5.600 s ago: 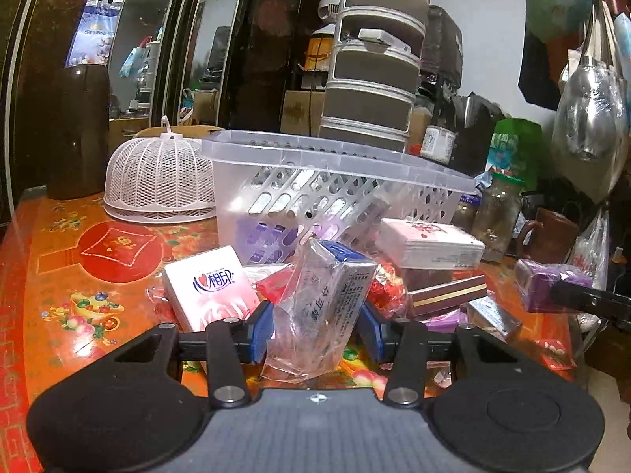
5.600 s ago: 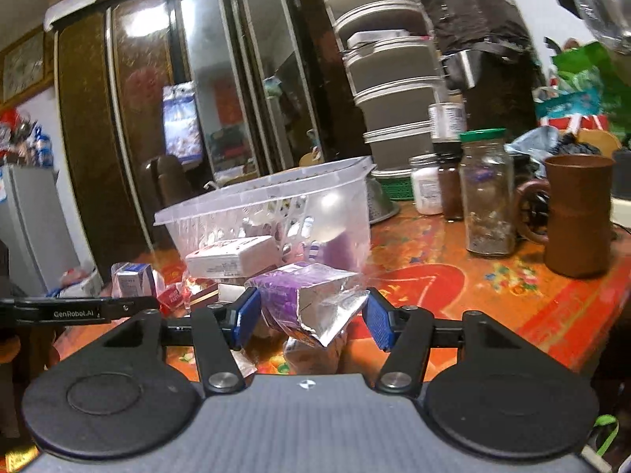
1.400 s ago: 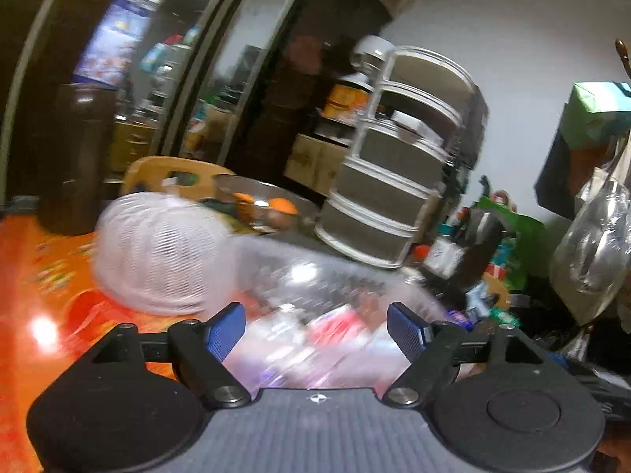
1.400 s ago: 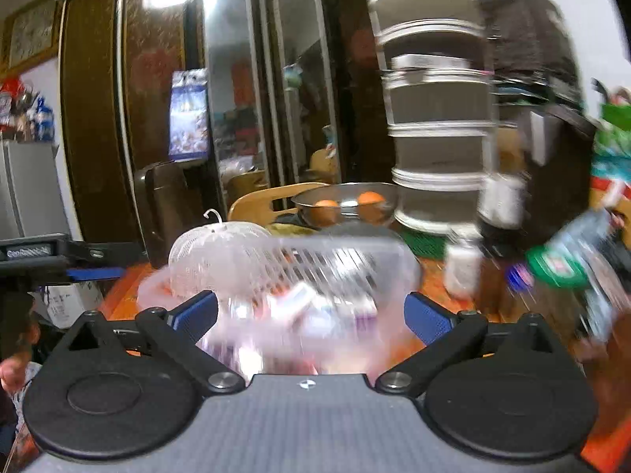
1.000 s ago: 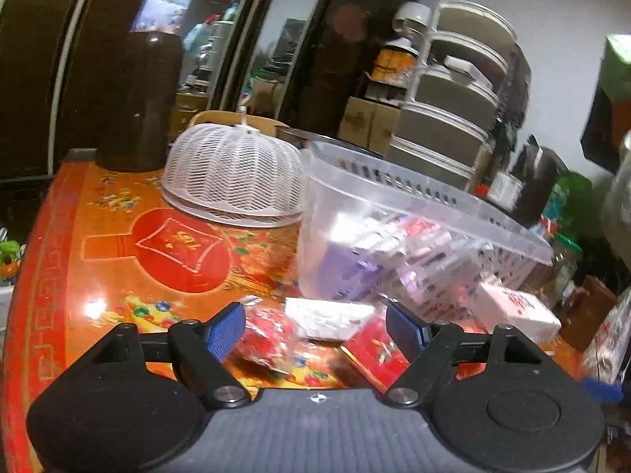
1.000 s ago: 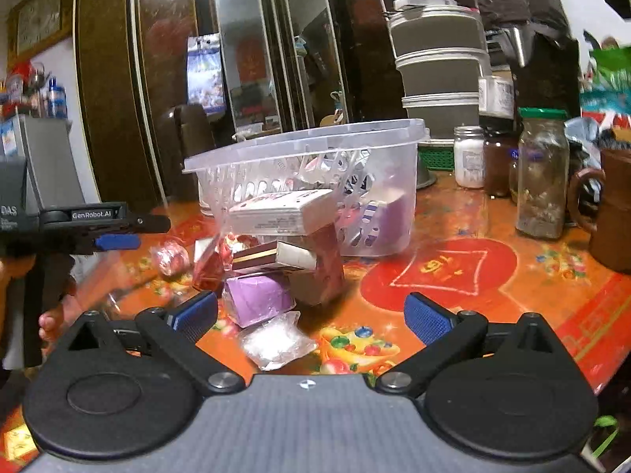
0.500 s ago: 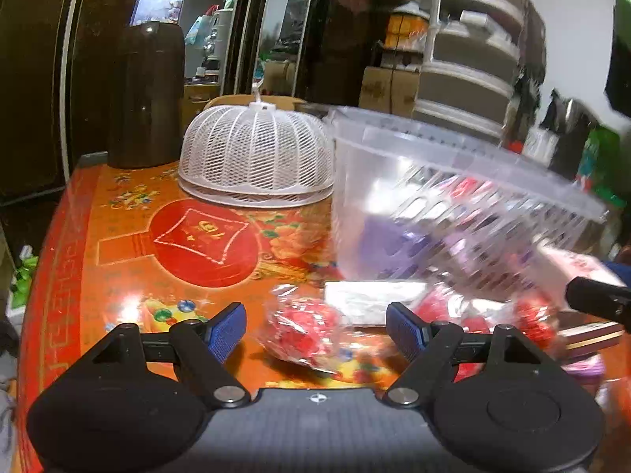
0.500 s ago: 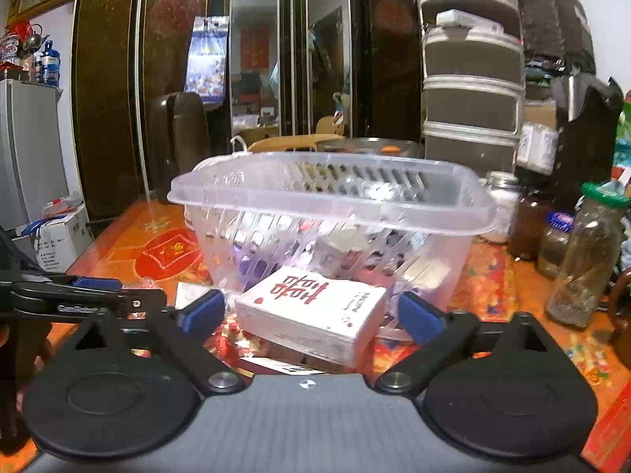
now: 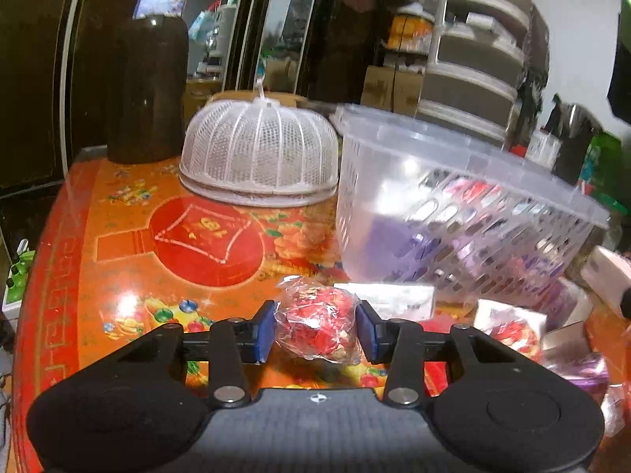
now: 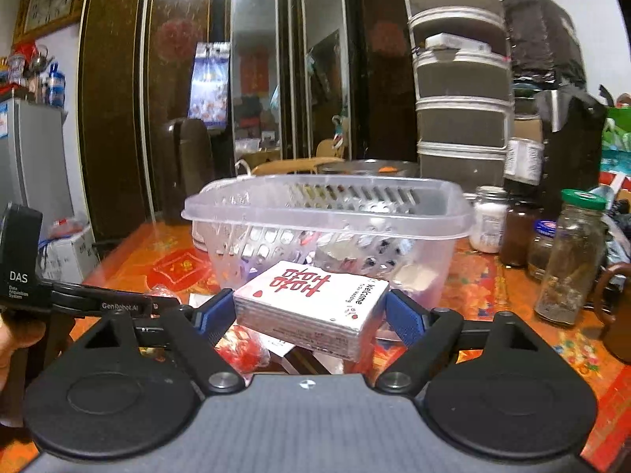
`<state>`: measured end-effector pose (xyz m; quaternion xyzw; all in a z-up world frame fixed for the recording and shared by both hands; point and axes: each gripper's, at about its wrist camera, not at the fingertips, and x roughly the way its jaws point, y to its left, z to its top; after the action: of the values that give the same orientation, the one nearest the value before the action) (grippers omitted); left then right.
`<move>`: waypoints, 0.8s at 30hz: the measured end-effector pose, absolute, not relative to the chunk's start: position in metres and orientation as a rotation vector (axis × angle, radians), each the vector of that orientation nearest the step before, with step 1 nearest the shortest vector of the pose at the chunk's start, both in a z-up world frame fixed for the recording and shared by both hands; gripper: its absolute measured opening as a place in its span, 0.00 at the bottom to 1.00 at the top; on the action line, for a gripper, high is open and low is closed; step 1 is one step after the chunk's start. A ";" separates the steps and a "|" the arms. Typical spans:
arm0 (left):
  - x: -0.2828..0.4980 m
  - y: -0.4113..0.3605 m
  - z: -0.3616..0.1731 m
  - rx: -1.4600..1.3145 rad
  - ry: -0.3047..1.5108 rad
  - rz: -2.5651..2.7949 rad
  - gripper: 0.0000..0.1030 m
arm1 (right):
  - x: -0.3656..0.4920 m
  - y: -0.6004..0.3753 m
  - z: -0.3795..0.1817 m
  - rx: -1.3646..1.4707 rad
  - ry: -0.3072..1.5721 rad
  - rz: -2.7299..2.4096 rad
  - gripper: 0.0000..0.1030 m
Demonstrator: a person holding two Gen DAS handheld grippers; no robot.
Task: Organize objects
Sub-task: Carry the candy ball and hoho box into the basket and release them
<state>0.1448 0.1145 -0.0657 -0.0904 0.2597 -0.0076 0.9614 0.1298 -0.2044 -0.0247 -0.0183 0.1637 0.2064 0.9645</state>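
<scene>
My left gripper [image 9: 317, 329] is shut on a clear bag of red candy [image 9: 318, 325] that rests on the orange table [image 9: 118, 236] in front of the clear plastic basket [image 9: 453, 181]. My right gripper [image 10: 309, 313] is shut on a white tissue pack with red characters [image 10: 311, 301], held against the basket's [image 10: 327, 213] near wall. The basket holds several packets. More small packets [image 9: 508, 327] lie on the table to the right of the candy bag. The left gripper's body [image 10: 79, 299] shows at the left of the right wrist view.
A white mesh food cover [image 9: 258, 157] stands behind and left of the basket, a dark jug [image 9: 146, 90] beyond it. Glass jars [image 10: 572, 256] and a brown mug [image 10: 619, 311] stand right of the basket. A stack of grey containers [image 10: 459, 79] rises behind.
Both grippers closed from wide open: the left onto the red candy bag, the right onto the white tissue pack. Both moved in slightly toward the pile by the basket.
</scene>
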 end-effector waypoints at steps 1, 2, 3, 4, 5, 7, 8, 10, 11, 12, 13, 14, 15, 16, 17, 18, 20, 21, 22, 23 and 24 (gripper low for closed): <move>0.140 0.115 -0.065 -0.188 0.508 -0.020 0.45 | 0.127 -0.209 -0.025 -0.028 0.330 0.413 0.82; 0.137 0.115 -0.064 -0.191 0.495 -0.025 0.45 | 0.123 -0.213 -0.025 -0.021 0.330 0.409 0.82; 0.134 0.115 -0.063 -0.194 0.483 -0.033 0.45 | 0.120 -0.217 -0.026 -0.010 0.331 0.404 0.82; 0.132 0.115 -0.062 -0.199 0.475 -0.046 0.45 | 0.117 -0.222 -0.027 -0.001 0.333 0.398 0.82; 0.129 0.114 -0.061 -0.205 0.467 -0.058 0.45 | 0.115 -0.226 -0.028 0.003 0.337 0.394 0.82; 0.126 0.111 -0.060 -0.202 0.456 -0.069 0.45 | 0.111 -0.233 -0.032 0.014 0.343 0.380 0.82; 0.124 0.110 -0.058 -0.206 0.451 -0.079 0.45 | 0.110 -0.236 -0.034 0.017 0.349 0.375 0.82; 0.118 0.106 -0.056 -0.215 0.442 -0.097 0.45 | 0.111 -0.244 -0.038 0.029 0.359 0.365 0.82; 0.115 0.104 -0.054 -0.218 0.434 -0.098 0.45 | 0.111 -0.247 -0.039 0.036 0.359 0.364 0.82; 0.112 0.103 -0.051 -0.222 0.425 -0.106 0.45 | 0.111 -0.251 -0.037 0.046 0.353 0.366 0.82; 0.108 0.101 -0.047 -0.230 0.415 -0.122 0.45 | 0.111 -0.253 -0.034 0.054 0.343 0.372 0.82; 0.105 0.100 -0.039 -0.240 0.401 -0.142 0.45 | 0.112 -0.256 -0.028 0.061 0.330 0.384 0.82; 0.102 0.098 -0.028 -0.245 0.382 -0.153 0.45 | 0.114 -0.256 -0.019 0.065 0.313 0.403 0.82; 0.102 0.096 -0.017 -0.245 0.364 -0.162 0.45 | 0.117 -0.255 -0.007 0.061 0.286 0.422 0.82; 0.104 0.093 0.000 -0.243 0.338 -0.186 0.45 | 0.123 -0.252 0.006 0.046 0.258 0.435 0.82; 0.108 0.089 0.016 -0.239 0.317 -0.204 0.45 | 0.132 -0.248 0.020 0.021 0.233 0.443 0.82; 0.126 0.078 0.049 -0.226 0.297 -0.224 0.45 | 0.163 -0.237 0.046 -0.017 0.224 0.447 0.82; 0.138 0.072 0.062 -0.232 0.301 -0.239 0.45 | 0.185 -0.232 0.058 -0.008 0.248 0.467 0.82; 0.153 0.066 0.073 -0.232 0.315 -0.252 0.46 | 0.204 -0.228 0.065 -0.004 0.270 0.484 0.82; 0.173 0.059 0.082 -0.231 0.343 -0.245 0.46 | 0.225 -0.223 0.069 -0.016 0.297 0.476 0.82; 0.191 0.056 0.085 -0.243 0.386 -0.231 0.46 | 0.245 -0.216 0.070 -0.034 0.328 0.449 0.82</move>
<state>0.1913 0.0556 0.0850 -0.1201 0.1908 -0.1144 0.9675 0.2446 -0.2164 0.0702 -0.0166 0.1620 0.2217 0.9614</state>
